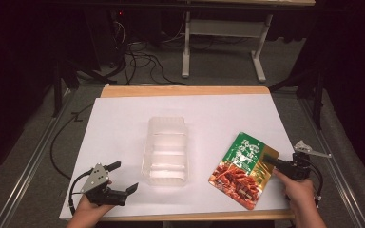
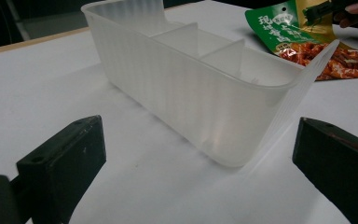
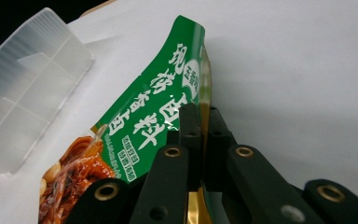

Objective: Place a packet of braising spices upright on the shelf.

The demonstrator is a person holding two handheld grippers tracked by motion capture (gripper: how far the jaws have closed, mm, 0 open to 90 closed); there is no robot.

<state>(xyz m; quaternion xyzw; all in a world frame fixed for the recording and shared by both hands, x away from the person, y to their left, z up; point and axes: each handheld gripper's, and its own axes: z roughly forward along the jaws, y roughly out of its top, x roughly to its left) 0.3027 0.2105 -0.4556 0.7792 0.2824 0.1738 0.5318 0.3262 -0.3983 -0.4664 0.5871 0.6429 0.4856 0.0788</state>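
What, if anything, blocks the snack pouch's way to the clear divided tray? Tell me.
Nothing visible does. The right claw is shut on the snack pouch, and bare white table lies between it and the clear divided tray. The left claw sits on the tray's far side.

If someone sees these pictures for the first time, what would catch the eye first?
Probably the green snack pouch at the table's near right, its edge pinched in the shut right gripper. Next, the clear plastic divided container at the centre of the white table, with the open left gripper beside it.
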